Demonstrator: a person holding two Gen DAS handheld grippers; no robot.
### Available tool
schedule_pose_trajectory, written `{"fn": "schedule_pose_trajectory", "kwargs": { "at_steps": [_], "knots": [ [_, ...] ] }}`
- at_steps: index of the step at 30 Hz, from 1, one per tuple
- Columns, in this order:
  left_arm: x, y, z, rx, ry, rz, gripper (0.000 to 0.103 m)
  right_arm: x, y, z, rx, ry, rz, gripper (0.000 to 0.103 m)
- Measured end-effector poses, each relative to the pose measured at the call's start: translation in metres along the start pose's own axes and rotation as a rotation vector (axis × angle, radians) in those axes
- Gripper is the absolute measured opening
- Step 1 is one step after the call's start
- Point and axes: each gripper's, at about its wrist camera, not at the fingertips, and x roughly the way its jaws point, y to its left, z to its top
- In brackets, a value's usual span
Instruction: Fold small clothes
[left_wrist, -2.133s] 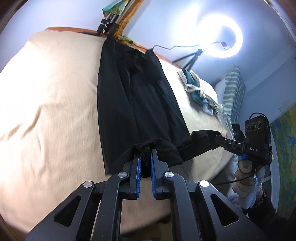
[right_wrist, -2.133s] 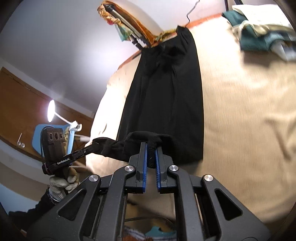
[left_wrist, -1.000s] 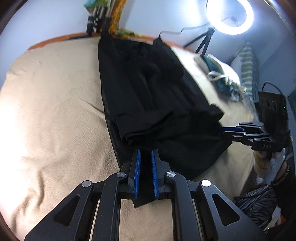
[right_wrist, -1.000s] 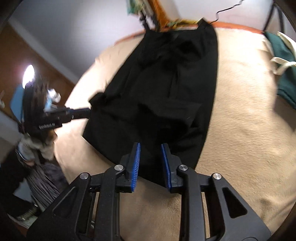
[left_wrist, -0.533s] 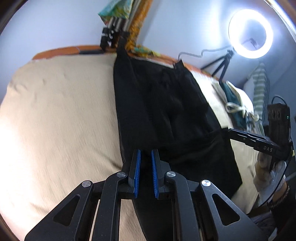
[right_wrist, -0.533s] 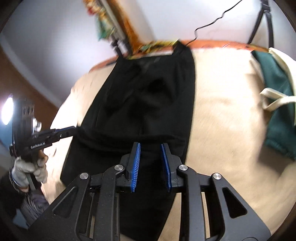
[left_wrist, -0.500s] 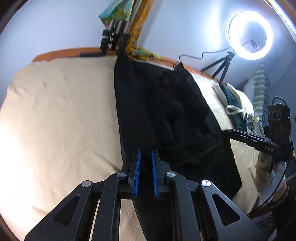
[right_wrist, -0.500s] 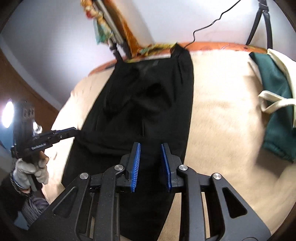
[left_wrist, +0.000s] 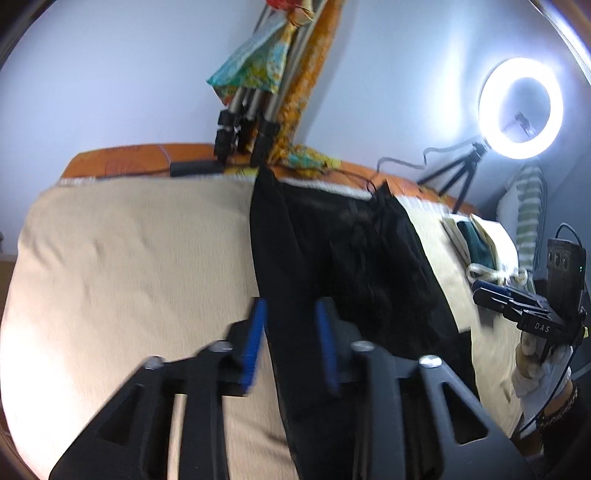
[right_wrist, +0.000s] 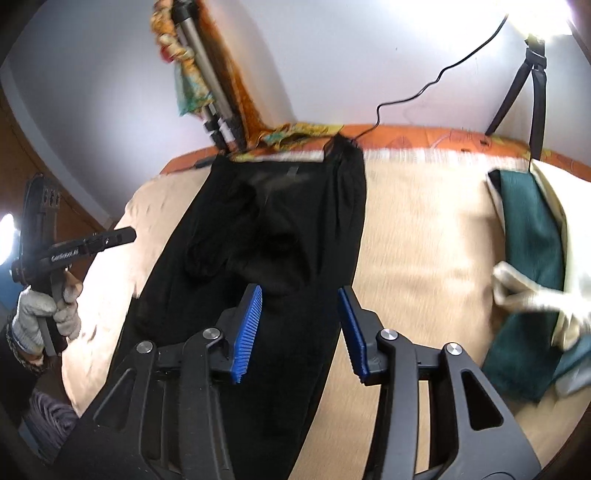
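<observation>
A long black garment (left_wrist: 351, 280) lies flat along the beige bed cover (left_wrist: 129, 258), running from the far edge towards me; it also shows in the right wrist view (right_wrist: 280, 236). My left gripper (left_wrist: 291, 317) is open and empty, its blue pads over the garment's left edge. My right gripper (right_wrist: 301, 306) is open and empty above the garment's right part. Each gripper shows in the other's view, the right one (left_wrist: 480, 290) off the garment's right side, the left one (right_wrist: 127, 233) off its left side.
A pile of green and cream clothes (right_wrist: 532, 266) lies at the bed's right side. A tripod with a patterned cloth (left_wrist: 247, 110) stands at the far edge. A lit ring light (left_wrist: 521, 110) stands on a small tripod at the back right.
Both grippers have opened and let go of the black garment. They have drawn back towards me, and the garment now lies flat.
</observation>
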Motion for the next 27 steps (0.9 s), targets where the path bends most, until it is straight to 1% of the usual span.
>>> {"fn": "schedule_pose_trajectory", "kwargs": {
  "at_steps": [6, 11, 14, 18, 19, 20, 21, 22, 24, 27],
  "knots": [
    [0.031, 0.014, 0.031, -0.049, -0.004, -0.009, 0.032, 0.028, -0.035, 0.044, 0.120, -0.019, 0.000, 0.045],
    [0.060, 0.023, 0.048, -0.060, 0.001, 0.009, 0.032, 0.057, -0.062, 0.071, 0.204, -0.032, 0.027, 0.045],
    [0.077, 0.027, 0.057, -0.061, 0.004, 0.010, 0.032, 0.075, -0.075, 0.082, 0.245, -0.041, 0.039, 0.045],
    [0.090, 0.030, 0.060, -0.051, 0.010, 0.009, 0.032, 0.093, -0.080, 0.089, 0.256, -0.046, 0.074, 0.045],
    [0.092, 0.031, 0.061, -0.050, 0.011, 0.008, 0.032, 0.098, -0.078, 0.090, 0.243, -0.035, 0.080, 0.038],
    [0.094, 0.032, 0.061, -0.051, 0.012, 0.007, 0.032, 0.102, -0.077, 0.091, 0.228, -0.025, 0.077, 0.026],
    [0.096, 0.033, 0.062, -0.052, 0.015, 0.004, 0.032, 0.108, -0.074, 0.092, 0.206, -0.007, 0.070, 0.005],
    [0.098, 0.034, 0.062, -0.048, 0.013, 0.004, 0.032, 0.113, -0.072, 0.093, 0.185, 0.012, 0.046, 0.005],
    [0.099, 0.036, 0.062, -0.048, 0.008, 0.013, 0.032, 0.117, -0.073, 0.093, 0.170, 0.018, -0.036, 0.003],
    [0.098, 0.041, 0.063, -0.066, 0.003, -0.002, 0.032, 0.114, -0.084, 0.095, 0.227, 0.003, -0.019, 0.003]
  ]
}}
